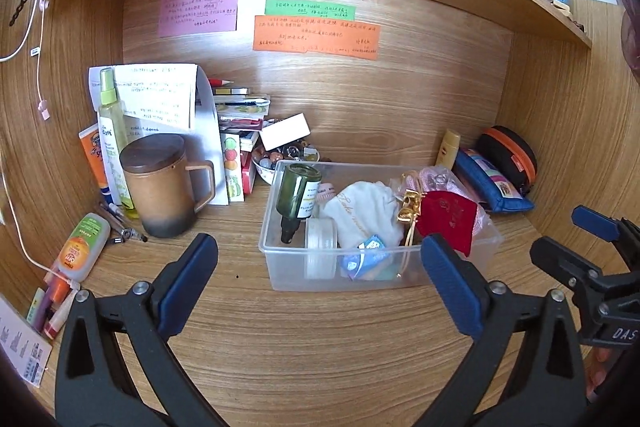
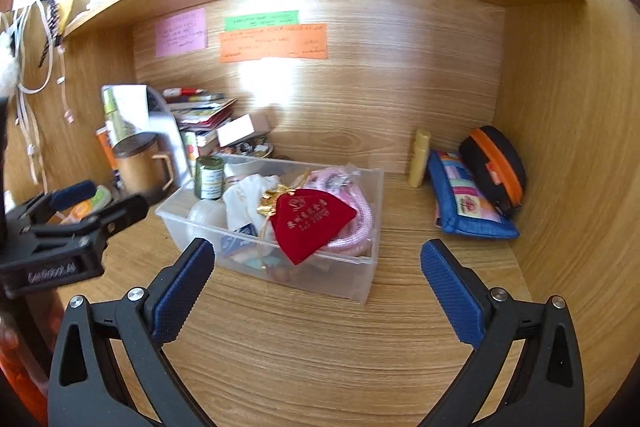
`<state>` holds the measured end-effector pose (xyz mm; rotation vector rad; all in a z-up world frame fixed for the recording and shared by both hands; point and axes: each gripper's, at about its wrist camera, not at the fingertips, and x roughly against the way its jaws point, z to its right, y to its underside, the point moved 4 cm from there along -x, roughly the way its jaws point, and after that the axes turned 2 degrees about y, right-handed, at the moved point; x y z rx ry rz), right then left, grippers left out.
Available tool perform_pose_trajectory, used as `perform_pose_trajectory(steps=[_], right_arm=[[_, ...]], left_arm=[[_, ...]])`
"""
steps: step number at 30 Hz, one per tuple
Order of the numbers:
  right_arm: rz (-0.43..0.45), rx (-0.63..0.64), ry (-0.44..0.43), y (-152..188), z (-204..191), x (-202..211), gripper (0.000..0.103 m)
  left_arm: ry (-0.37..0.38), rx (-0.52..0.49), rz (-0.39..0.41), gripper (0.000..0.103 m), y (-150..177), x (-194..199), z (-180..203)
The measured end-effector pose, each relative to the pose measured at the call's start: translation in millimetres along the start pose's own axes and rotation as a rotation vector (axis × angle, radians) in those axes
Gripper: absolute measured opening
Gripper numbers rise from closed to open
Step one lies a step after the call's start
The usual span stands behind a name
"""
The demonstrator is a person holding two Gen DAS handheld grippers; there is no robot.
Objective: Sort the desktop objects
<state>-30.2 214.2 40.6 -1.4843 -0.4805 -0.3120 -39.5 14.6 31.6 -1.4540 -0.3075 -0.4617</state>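
Three paper notes [image 1: 316,27] — pink, green, orange — stuck on the desk's wooden back panel [image 1: 400,99], writing unreadable.

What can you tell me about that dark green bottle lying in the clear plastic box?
The dark green bottle looks like tinted glass, with a pale label of small print around its body and a narrow black neck or nozzle. It lies tilted in the left end of the clear plastic box, base up against the rear wall, neck pointing down toward the front. A round translucent lidded jar and a white cloth pouch sit right beside it. Nothing grips it.
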Motion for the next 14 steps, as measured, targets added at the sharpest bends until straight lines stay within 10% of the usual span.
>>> perform_pose_trajectory(steps=[14], right_arm=[[0.017,0.036,0.007,2.0,-3.9,8.0,0.103]], left_arm=[[-0.009,-0.017,0.009,0.103,5.0,11.0,10.1]])
